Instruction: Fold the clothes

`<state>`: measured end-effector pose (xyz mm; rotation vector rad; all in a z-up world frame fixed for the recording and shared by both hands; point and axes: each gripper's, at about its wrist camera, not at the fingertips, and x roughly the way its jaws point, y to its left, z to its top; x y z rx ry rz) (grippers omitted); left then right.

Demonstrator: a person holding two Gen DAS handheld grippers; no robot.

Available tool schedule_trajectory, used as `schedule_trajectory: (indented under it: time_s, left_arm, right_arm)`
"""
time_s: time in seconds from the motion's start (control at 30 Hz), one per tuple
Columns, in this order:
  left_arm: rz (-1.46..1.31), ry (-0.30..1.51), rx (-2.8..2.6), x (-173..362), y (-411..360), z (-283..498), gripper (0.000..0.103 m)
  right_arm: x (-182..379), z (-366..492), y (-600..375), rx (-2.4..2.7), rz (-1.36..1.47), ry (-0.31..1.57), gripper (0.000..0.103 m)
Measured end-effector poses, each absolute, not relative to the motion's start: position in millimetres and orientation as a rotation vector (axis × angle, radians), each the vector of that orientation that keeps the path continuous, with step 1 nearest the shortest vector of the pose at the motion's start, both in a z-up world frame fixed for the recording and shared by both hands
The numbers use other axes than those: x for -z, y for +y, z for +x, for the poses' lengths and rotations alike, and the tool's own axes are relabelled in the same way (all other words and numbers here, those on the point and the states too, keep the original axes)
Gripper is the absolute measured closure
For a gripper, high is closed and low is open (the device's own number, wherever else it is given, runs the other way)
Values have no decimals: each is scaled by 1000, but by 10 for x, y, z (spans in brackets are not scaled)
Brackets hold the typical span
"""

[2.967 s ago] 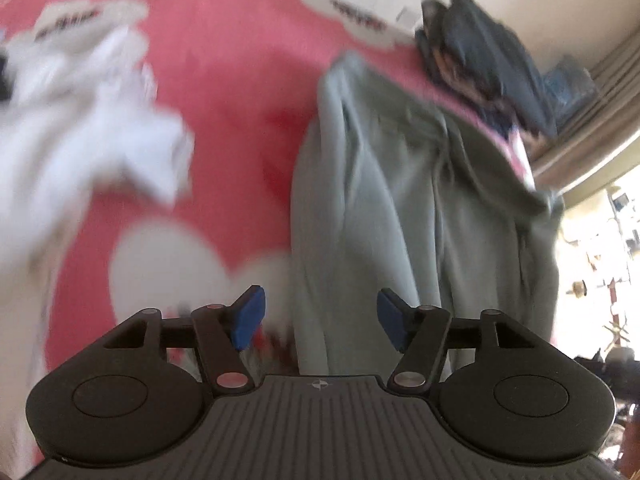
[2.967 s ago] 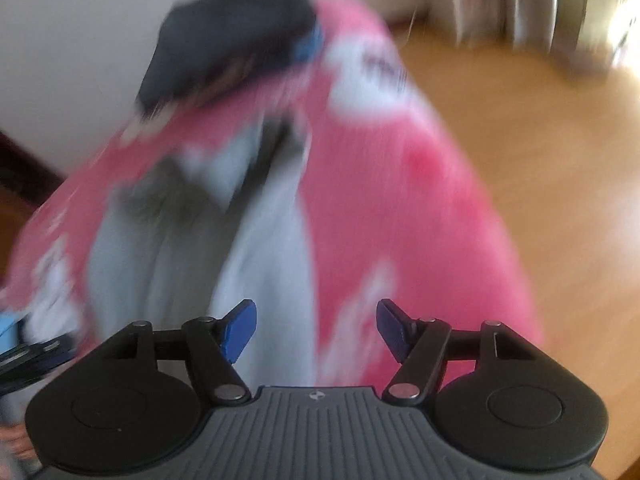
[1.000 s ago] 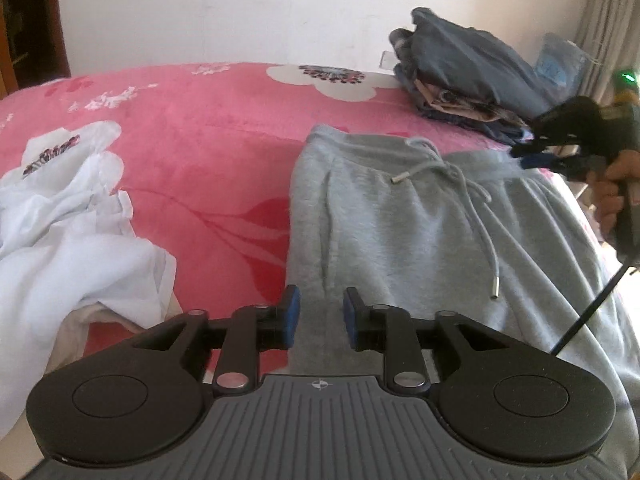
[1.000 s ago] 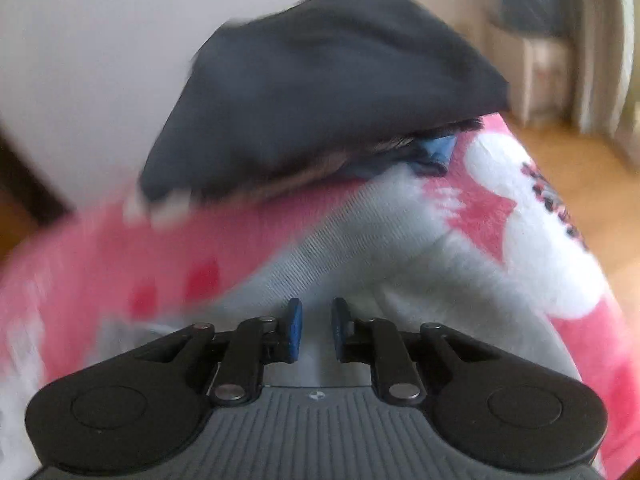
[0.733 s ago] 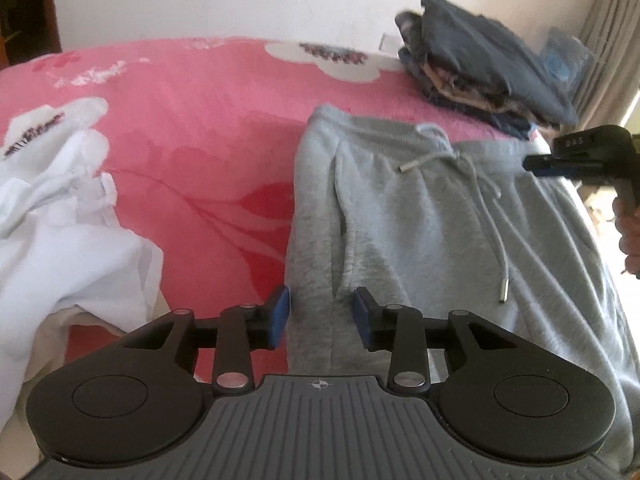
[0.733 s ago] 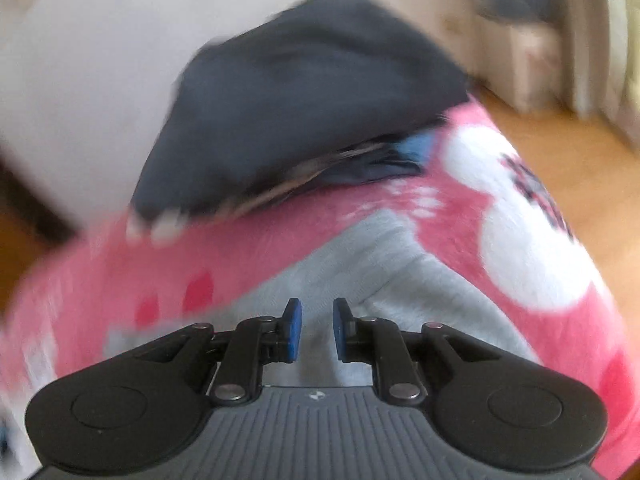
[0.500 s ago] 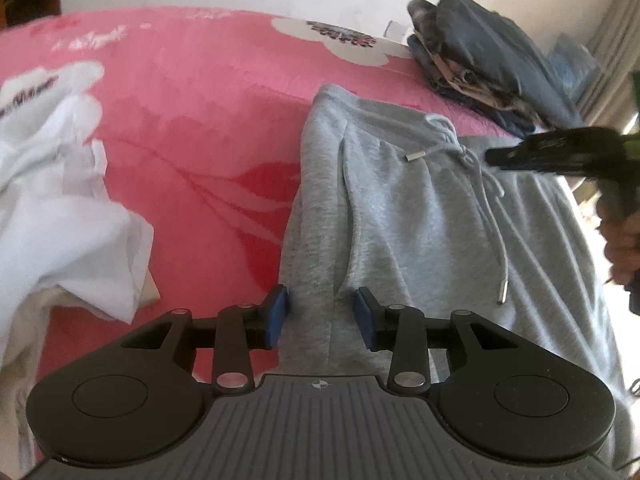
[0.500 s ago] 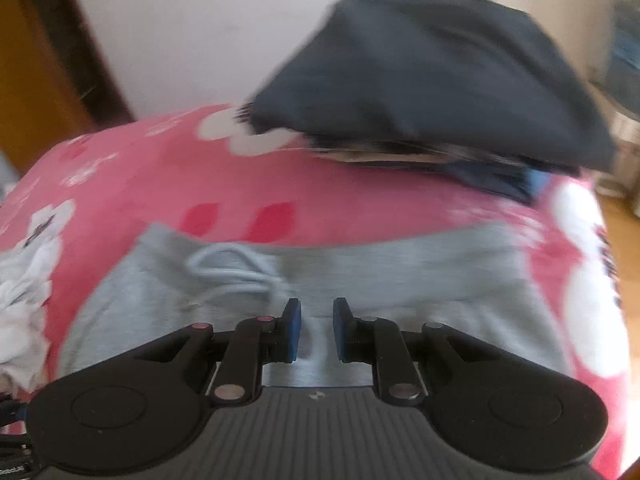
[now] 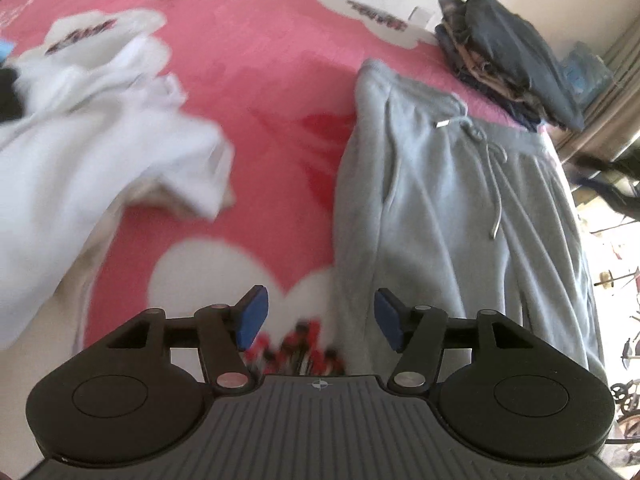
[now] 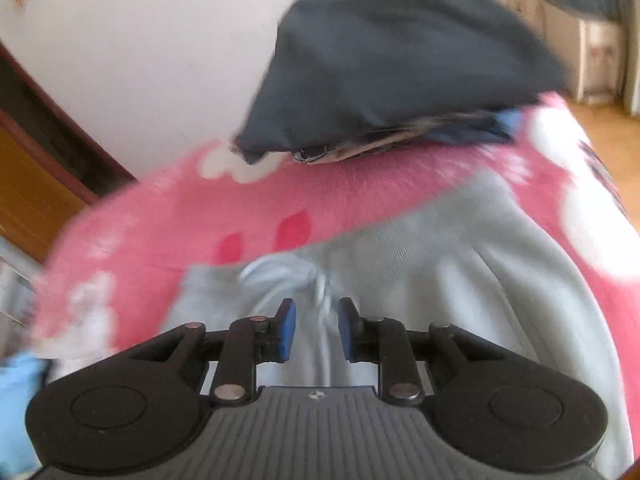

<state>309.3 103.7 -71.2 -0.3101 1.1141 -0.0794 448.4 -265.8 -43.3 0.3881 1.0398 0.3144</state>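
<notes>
Left wrist view puts your left hand-held gripper [image 9: 320, 316] wide apart and holding nothing, with the grey sweatpants [image 9: 452, 208] spread flat on the pink bed [image 9: 256, 80], their near edge just ahead of the right-hand blue pad. Ahead and to the left of that hand-held gripper sits a crumpled white garment [image 9: 92, 148]; far ahead on the right, a stack of dark folded clothes [image 9: 508, 60].

Over on the right wrist view, your right hand-held gripper [image 10: 317, 330] is set narrow with a small gap, nothing between the pads, hovering right over the drawstring [image 10: 280, 272] at the waistband. The picture is blurred.

By my reading, you're lining up a fold on the sweatpants: the pants lie unfolded. Next you need a pinch on fabric at an edge with each side, catching both layers, not the cord.
</notes>
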Motion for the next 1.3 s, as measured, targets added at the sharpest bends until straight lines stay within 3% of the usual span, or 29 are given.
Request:
schedule_trajectory:
  time_s: [0.03, 0.33, 0.57, 0.73, 0.93, 1.1, 1.17, 1.23, 1.3]
  left_arm:
    - [-311, 1126, 74, 694, 1044, 3042, 44]
    - [-220, 1121, 51, 114, 779, 2589, 44]
    - [-198, 1000, 92, -771, 562, 1899, 44]
    - [-104, 814, 53, -1596, 656, 1264, 43]
    - [-34, 559, 37, -2549, 940, 761, 31]
    - [171, 479, 38, -2386, 747, 656, 15]
    - [295, 495, 72, -1947, 538, 681, 12]
    - [335, 550, 139, -1399, 337, 703, 12]
    - [280, 651, 214, -891, 194, 715, 13]
  right_arm:
    - [375, 4213, -2799, -309, 403, 1053, 64]
    - [10, 1908, -3934, -239, 569, 1194, 63]
    - [-261, 1146, -4137, -223, 590, 1142, 61]
    - [-463, 625, -4270, -214, 598, 1100, 61]
    - [-216, 487, -4322, -284, 684, 1110, 60]
    - [102, 483, -4341, -363, 773, 1131, 57]
    - [229, 482, -4349, -394, 808, 1139, 54]
    - [356, 480, -4356, -426, 844, 1147, 43]
    - [483, 479, -4364, -458, 880, 1154, 42]
